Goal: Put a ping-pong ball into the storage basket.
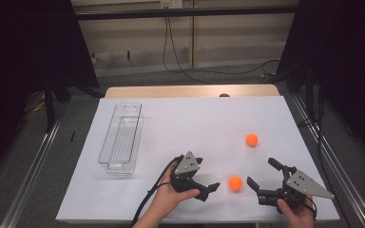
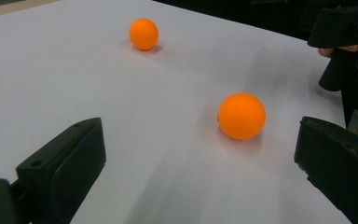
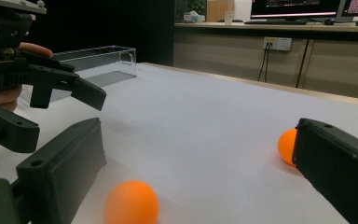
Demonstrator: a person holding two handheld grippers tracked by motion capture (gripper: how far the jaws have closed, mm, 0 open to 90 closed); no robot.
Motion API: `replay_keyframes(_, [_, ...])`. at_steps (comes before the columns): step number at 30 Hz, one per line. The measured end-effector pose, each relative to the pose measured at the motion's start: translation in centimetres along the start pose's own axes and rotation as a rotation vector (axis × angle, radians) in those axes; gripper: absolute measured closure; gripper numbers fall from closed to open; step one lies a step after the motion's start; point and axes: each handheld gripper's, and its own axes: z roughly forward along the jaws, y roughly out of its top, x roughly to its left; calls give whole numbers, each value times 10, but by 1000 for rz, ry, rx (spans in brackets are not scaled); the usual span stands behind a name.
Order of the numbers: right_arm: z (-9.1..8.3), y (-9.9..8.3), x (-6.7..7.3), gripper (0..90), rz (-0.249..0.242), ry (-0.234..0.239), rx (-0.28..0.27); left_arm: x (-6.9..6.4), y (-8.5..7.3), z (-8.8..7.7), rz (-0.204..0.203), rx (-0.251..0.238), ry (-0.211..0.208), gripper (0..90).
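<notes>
Between both gaping tools, left [image 1: 204,179], right [image 1: 262,175], near ball [image 1: 235,183]; far ball [image 3: 287,146] half-hidden by jaw

High view: above the near edge, facing forward and down over the whole surface [image 1: 180,118]. Both gripper views: low, close to the surface, facing each other. All three share the near orange ball [image 1: 235,183], toward 5 o'clock.
</notes>
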Motion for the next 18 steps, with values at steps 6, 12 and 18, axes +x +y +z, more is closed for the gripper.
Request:
replay_keyframes(6, [0, 0, 0, 18, -1, -1, 0, -2, 0, 4, 2, 6, -8, 20])
replay_keyframes(12, [0, 0, 0, 18, -2, 0, -1, -2, 1, 6, 4, 10, -9, 20])
replay_keyframes(18, [0, 0, 0, 19, 0, 1, -1, -2, 1, 8, 0, 16, -11, 20])
